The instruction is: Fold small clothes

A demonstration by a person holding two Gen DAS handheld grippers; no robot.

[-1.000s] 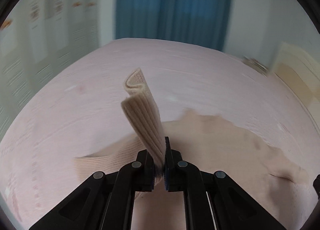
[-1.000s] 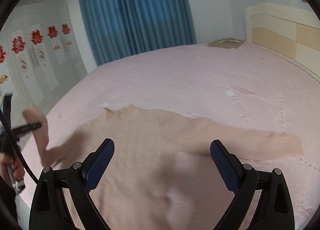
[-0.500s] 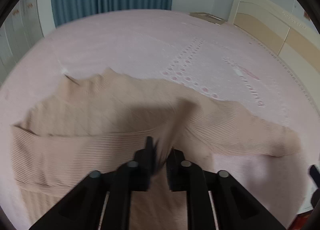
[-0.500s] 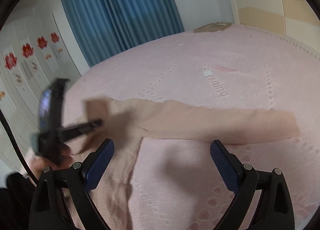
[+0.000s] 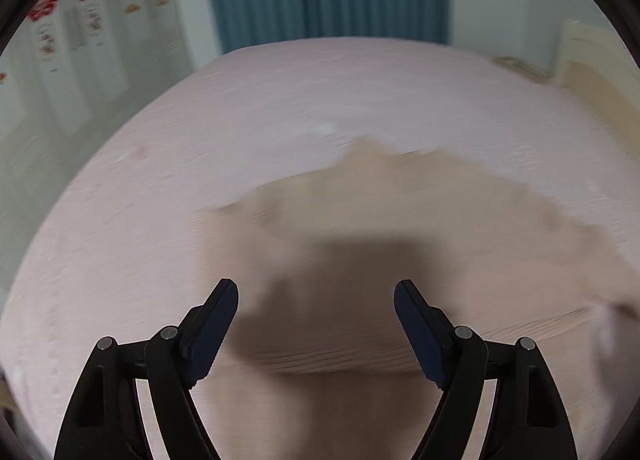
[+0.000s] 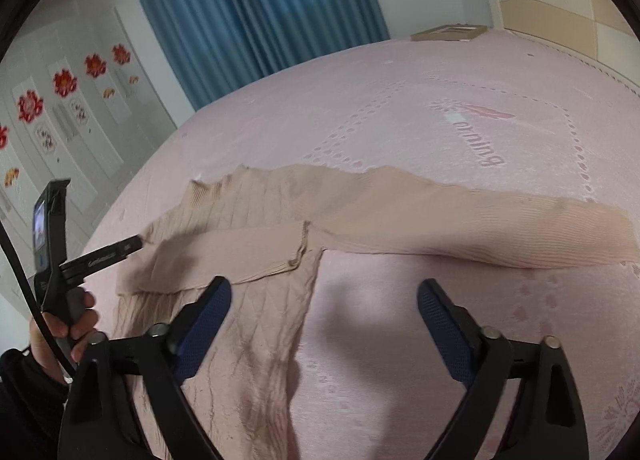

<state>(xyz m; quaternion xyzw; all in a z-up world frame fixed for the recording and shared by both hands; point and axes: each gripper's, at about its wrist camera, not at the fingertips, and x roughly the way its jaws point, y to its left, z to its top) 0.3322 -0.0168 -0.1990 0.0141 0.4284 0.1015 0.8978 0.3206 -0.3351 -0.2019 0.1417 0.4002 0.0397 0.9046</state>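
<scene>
Sweater (image 6: 256, 244) flat on the pink bed (image 6: 400, 120), left sleeve (image 6: 224, 256) newly released across its chest by the opening, now empty left gripper (image 5: 316, 300); right gripper (image 6: 324, 300), narrowing on nothing, nears the outstretched right sleeve (image 6: 500, 228).

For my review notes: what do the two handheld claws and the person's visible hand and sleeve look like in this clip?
Both claws are black plastic linkages with silver pivot pins and dark blue textured pads: left claw, right claw. From the right wrist view, the left claw shows as a black pistol-style handle with white lettering on its finger, a small screen and a black cable. The hand gripping it wears a black sleeve.
</scene>
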